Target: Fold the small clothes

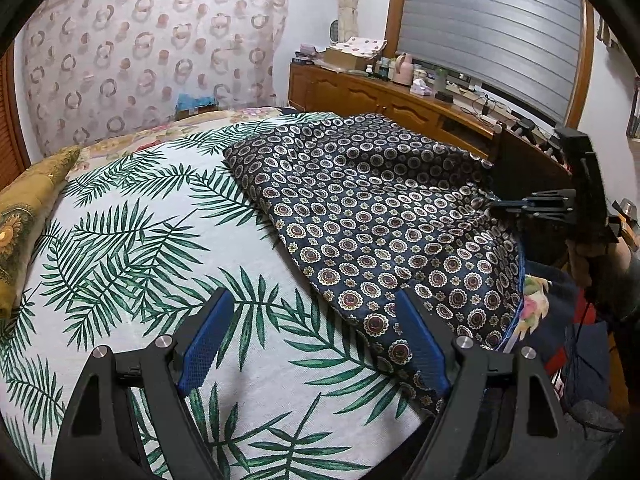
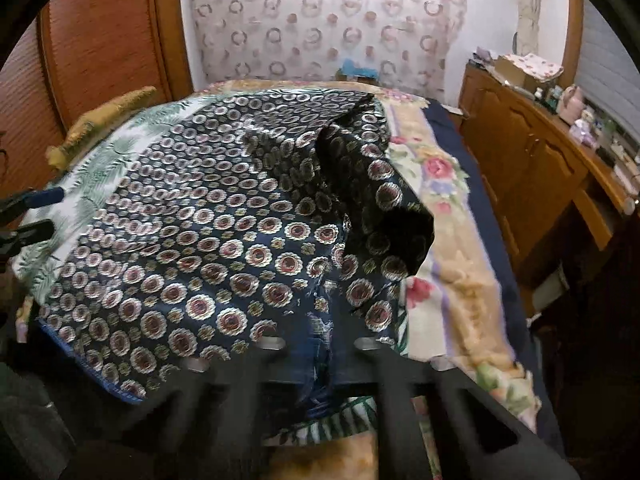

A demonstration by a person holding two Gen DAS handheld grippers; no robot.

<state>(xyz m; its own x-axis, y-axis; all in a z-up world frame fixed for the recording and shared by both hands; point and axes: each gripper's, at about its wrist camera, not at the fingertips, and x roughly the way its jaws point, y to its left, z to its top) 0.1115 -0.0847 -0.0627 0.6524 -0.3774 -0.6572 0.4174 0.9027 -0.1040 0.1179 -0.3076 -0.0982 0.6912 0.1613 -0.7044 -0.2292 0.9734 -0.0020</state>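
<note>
Left wrist view: left tool (image 1: 310,334) hovers spread wide over the palm-leaf sheet (image 1: 132,248); dark medallion-print garment (image 1: 372,216) lies toward the bed's right edge; right tool (image 2: 320,354) pinches its lifted edge there.

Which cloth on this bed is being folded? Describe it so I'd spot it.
On the bed's palm-leaf sheet lies a dark navy cloth, toward the wooden cabinets. Only it carries rows of small round medallions, unlike the green fronds beneath or the rose-patterned blanket alongside.
</note>
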